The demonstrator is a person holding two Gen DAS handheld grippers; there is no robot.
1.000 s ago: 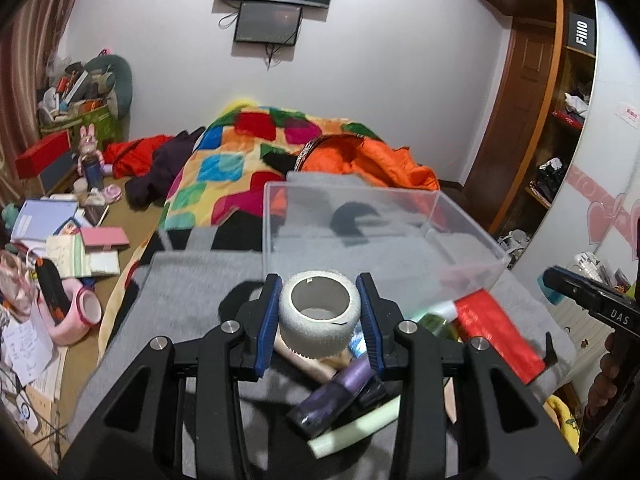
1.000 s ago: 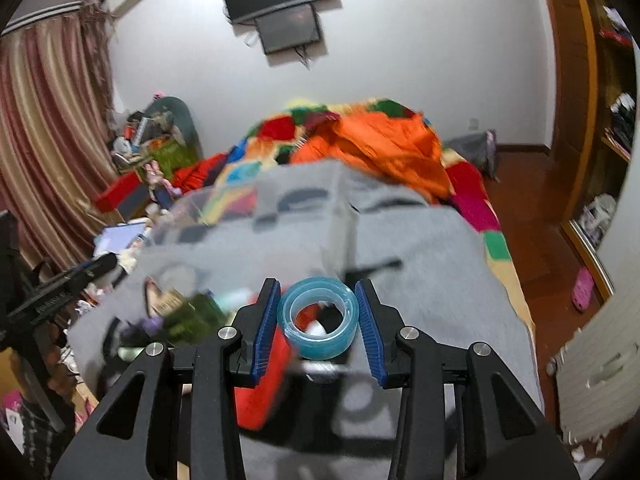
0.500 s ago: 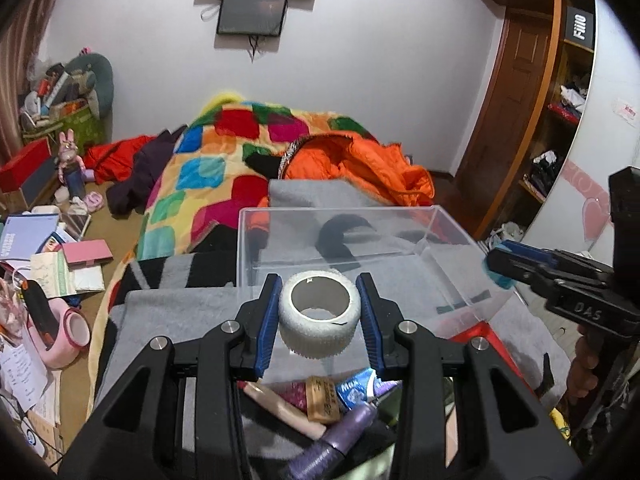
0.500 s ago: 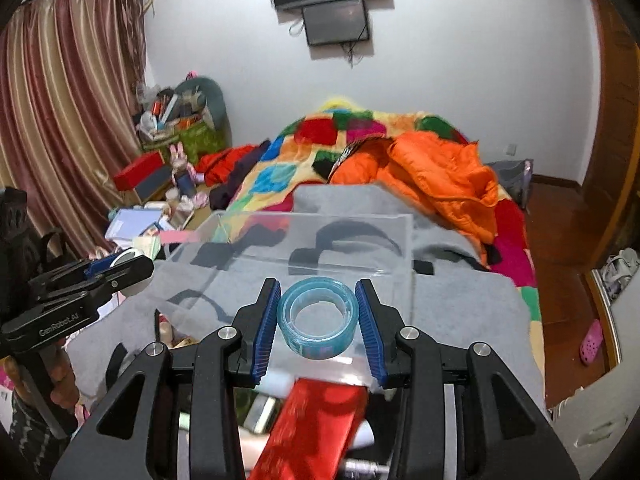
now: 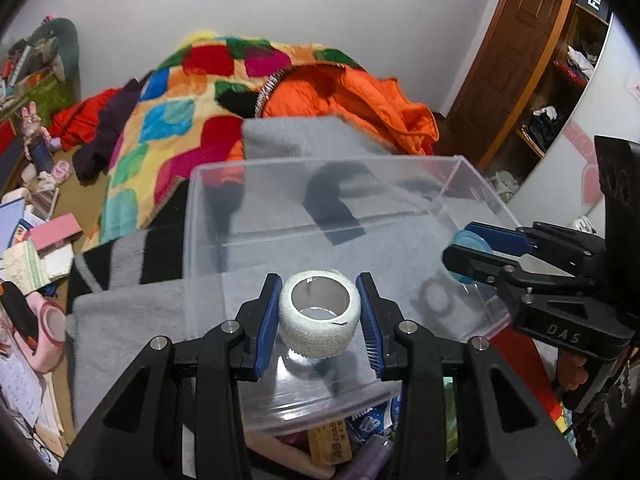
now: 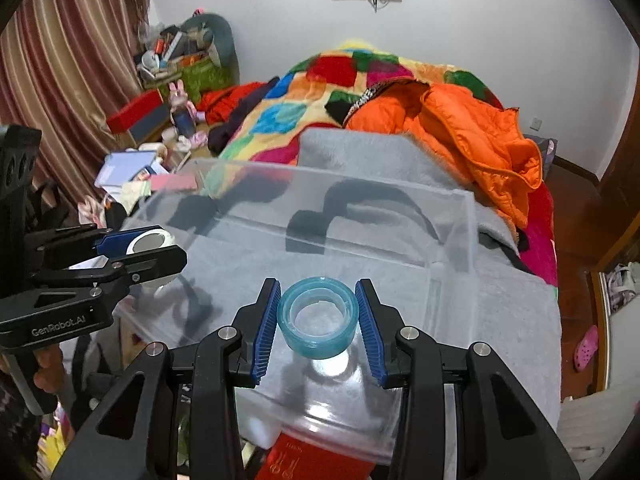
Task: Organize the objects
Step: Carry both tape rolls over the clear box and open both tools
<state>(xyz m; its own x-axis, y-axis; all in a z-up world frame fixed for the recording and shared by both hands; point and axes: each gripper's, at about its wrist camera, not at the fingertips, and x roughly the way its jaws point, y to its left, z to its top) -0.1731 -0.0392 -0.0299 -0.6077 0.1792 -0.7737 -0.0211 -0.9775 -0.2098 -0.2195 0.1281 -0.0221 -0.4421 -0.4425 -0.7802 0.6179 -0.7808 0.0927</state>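
Observation:
A clear plastic bin stands open on a grey blanket; it also shows in the right wrist view. My left gripper is shut on a white tape roll and holds it over the bin's near edge. My right gripper is shut on a blue clear tape roll and holds it over the bin from the other side. Each gripper shows in the other's view, the right gripper at the bin's right rim and the left gripper at its left rim.
Small loose items lie on the blanket under the bin's near edge, with a red packet. A patchwork quilt and an orange jacket lie behind. Clutter covers the floor at left. A wooden shelf stands at right.
Both grippers have moved forward over the bin with their tape rolls still held. The loose items have dropped out of sight beneath them.

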